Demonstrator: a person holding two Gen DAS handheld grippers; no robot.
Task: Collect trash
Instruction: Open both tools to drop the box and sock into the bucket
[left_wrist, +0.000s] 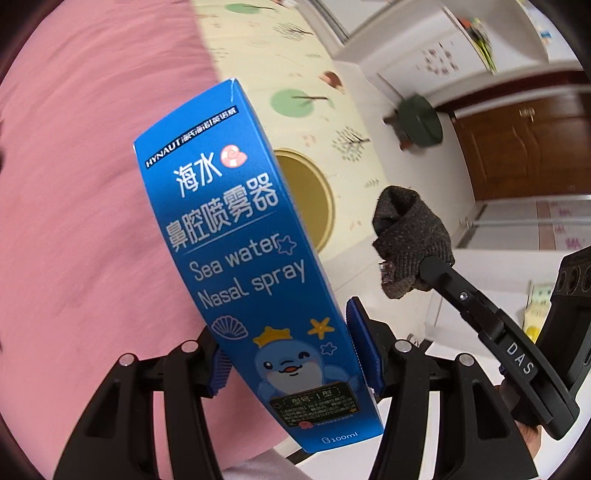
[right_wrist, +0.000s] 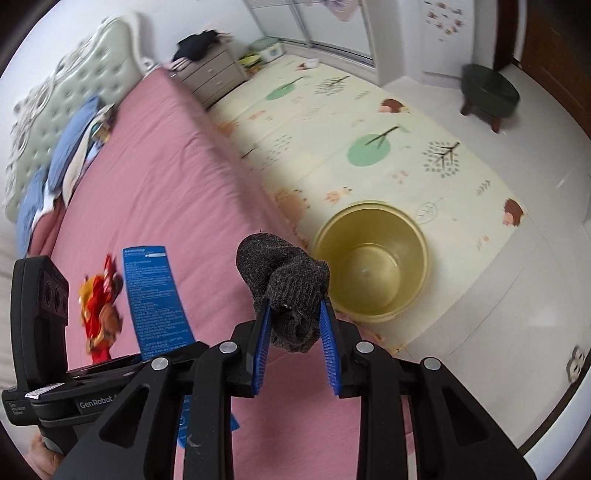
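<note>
Box (left_wrist: 251, 266) clamped; sock (right_wrist: 288, 291) (seemingly balled) pinched.

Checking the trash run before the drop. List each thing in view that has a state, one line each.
Left gripper: shut on the blue nasal spray box.
Blue nasal spray box: held, tilted, flaps shut.
Right gripper: shut on the dark sock.
Dark sock: bunched, held.
Yellow bin: upright on the mat, open, looks empty.
Red wrapper: lying on the pink bed.

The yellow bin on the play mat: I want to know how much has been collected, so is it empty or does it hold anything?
Empty, as far as the right wrist view shows: the yellow bin stands upright with its bare bottom visible.
</note>
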